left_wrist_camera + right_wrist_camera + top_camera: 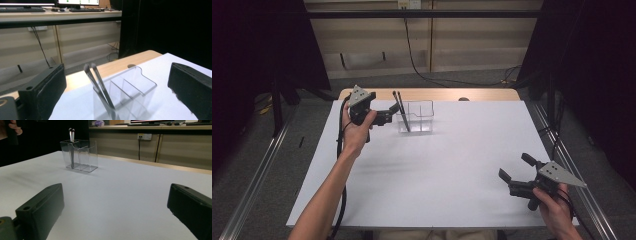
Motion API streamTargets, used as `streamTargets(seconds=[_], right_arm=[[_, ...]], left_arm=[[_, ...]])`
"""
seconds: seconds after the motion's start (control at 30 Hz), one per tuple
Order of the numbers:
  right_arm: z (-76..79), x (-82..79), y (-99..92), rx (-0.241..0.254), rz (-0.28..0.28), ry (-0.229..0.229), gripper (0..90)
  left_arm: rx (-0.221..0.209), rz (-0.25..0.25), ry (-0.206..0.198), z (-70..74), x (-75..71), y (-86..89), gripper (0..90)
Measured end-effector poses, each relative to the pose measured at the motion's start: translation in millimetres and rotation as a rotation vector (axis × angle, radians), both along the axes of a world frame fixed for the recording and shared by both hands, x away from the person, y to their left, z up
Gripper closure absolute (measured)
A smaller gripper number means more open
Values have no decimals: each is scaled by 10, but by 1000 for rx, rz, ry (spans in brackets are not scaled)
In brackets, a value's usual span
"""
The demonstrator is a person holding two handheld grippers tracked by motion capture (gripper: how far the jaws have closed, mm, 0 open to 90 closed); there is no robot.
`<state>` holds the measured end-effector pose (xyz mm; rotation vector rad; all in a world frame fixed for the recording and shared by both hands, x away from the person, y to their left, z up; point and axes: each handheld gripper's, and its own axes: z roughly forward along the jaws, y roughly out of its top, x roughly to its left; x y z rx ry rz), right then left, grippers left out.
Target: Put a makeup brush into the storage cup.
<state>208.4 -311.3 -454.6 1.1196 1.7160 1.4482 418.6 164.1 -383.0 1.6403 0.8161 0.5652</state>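
A clear plastic organizer [418, 117] with several compartments stands at the back of the white table [437, 170], left of centre. Two slim dark brushes [401, 112] lean upright in its left compartment. My left gripper [391, 114] hovers just left of the organizer, open, with nothing between its jaws. The left gripper view looks past its jaws [117, 75] at the brushes [98, 82] and the organizer [132, 90] close ahead. My right gripper [515, 167] rests open and bare near the front right corner. From there [115, 195] the organizer [81, 155] stands far off.
A strip of wooden tabletop [432, 94] shows beyond the white sheet's far edge. Metal rails [257, 175] run along both sides of the table, and dark curtains flank it. The left gripper's black cable [343, 200] trails down beside the forearm.
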Motion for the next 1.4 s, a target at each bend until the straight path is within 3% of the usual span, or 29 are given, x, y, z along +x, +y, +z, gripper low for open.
streamTargets(seconds=[0.37,0.67,1.0,1.13,1.3,1.4], right_arm=[[33,-47,23,-3,-11,-10,0],[36,-22,37,1,-1,-9,0],[41,-32,37,7,-3,-8,0],[41,-33,39,5,-1,-8,0],[39,-25,41,2,-2,-7,0],[44,-33,42,5,-2,-9,0]], left_arm=[[-17,7,-21,18,-346,268,22],[-10,56,-30,25,-586,437,17],[32,79,-31,-165,-891,623,17],[20,94,-18,-220,-996,707,17],[20,110,-14,-255,-1082,744,17],[45,108,-19,-285,-1141,741,18]])
